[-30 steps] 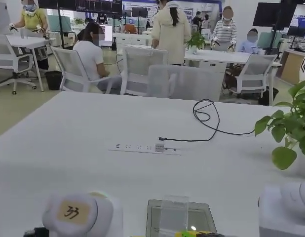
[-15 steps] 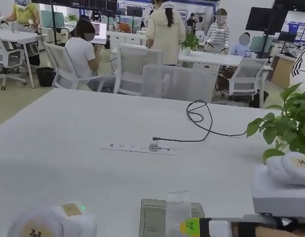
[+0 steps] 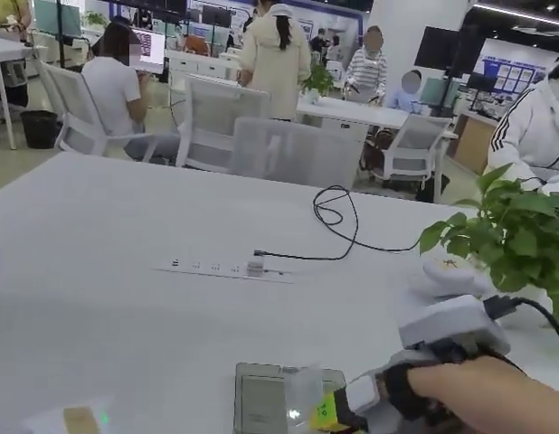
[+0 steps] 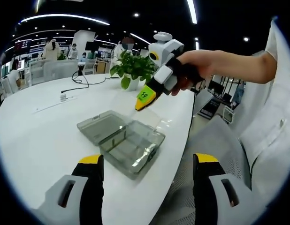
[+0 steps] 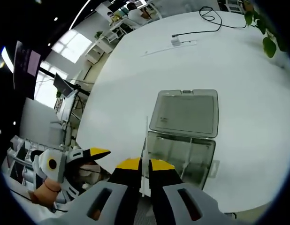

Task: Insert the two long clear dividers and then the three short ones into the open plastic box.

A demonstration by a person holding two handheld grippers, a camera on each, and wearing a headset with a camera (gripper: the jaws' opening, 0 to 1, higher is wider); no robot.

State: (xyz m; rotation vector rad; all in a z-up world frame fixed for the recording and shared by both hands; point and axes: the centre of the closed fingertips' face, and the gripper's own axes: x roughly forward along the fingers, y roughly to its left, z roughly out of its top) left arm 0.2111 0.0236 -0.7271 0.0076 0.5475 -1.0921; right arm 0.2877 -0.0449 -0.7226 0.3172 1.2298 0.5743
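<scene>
Near edge of white surface (image 4: 41,136): left claw (image 4: 148,159) released, yellow-tipped jaws wide apart and empty, short of the open clear grey plastic box (image 4: 131,145). Box lies flat with its lid folded back. Right claw (image 5: 144,161) clenched on thin clear plastic divider (image 5: 144,136), held on edge over the box; contact unclear. Green leafy potted plant (image 4: 133,70) beyond.
</scene>
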